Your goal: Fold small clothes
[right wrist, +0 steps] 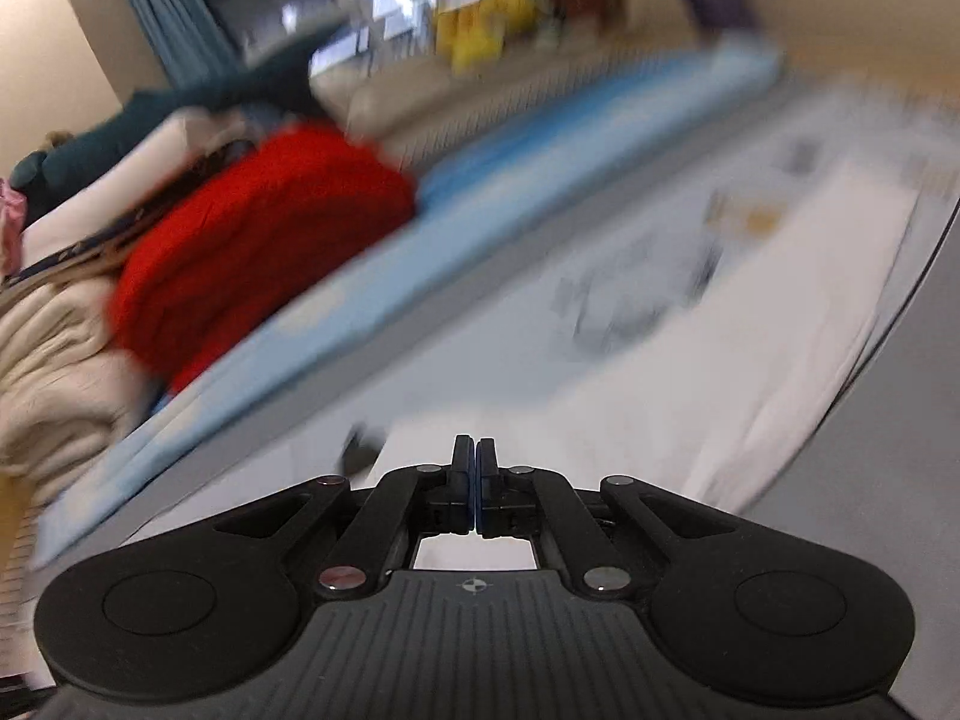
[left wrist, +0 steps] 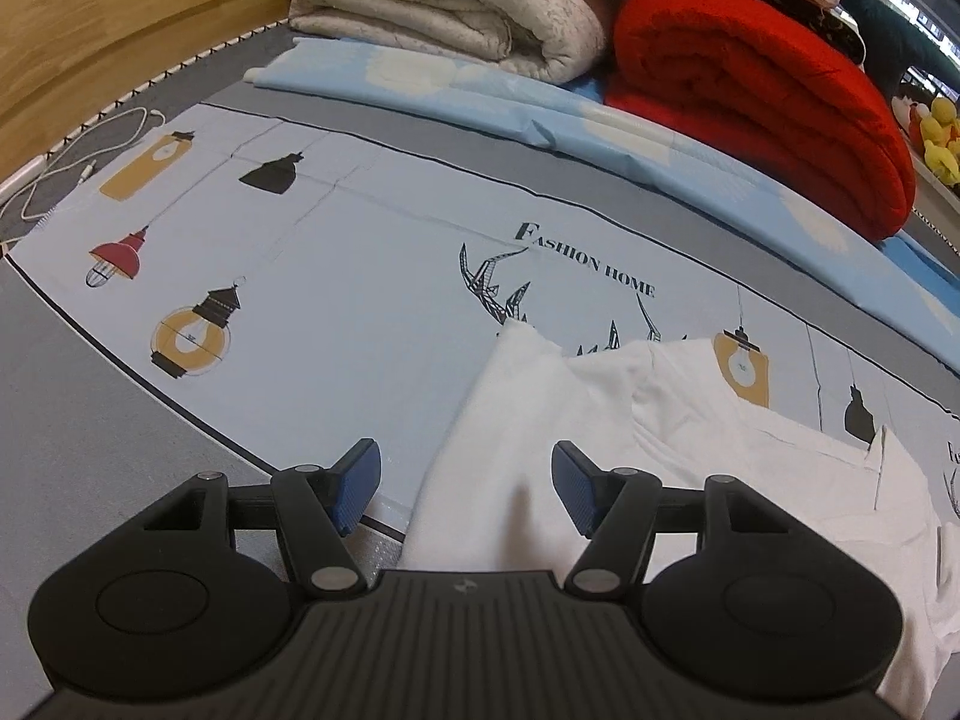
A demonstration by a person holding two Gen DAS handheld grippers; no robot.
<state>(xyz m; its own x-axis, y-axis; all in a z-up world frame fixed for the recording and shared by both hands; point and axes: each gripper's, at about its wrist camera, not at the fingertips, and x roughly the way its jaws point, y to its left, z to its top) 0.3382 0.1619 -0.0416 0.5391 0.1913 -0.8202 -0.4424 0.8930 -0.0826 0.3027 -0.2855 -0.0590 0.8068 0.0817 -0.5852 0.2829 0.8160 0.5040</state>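
1. Lying on the printed sheet [left wrist: 336, 276], the white garment [left wrist: 630, 438] is spread partly flat, its near edge under the left gripper [left wrist: 467, 486].
2. Its jaws stand wide apart, holding nothing.
3. The right gripper [right wrist: 474, 480] is pressed closed; no cloth shows between its pads, and its view is blurred.
4. Likely step: starting a fold; next, pinch the near edge.

Grey bed [left wrist: 72, 408], printed sheet [left wrist: 336, 300], white garment [left wrist: 540, 420], perhaps a shirt
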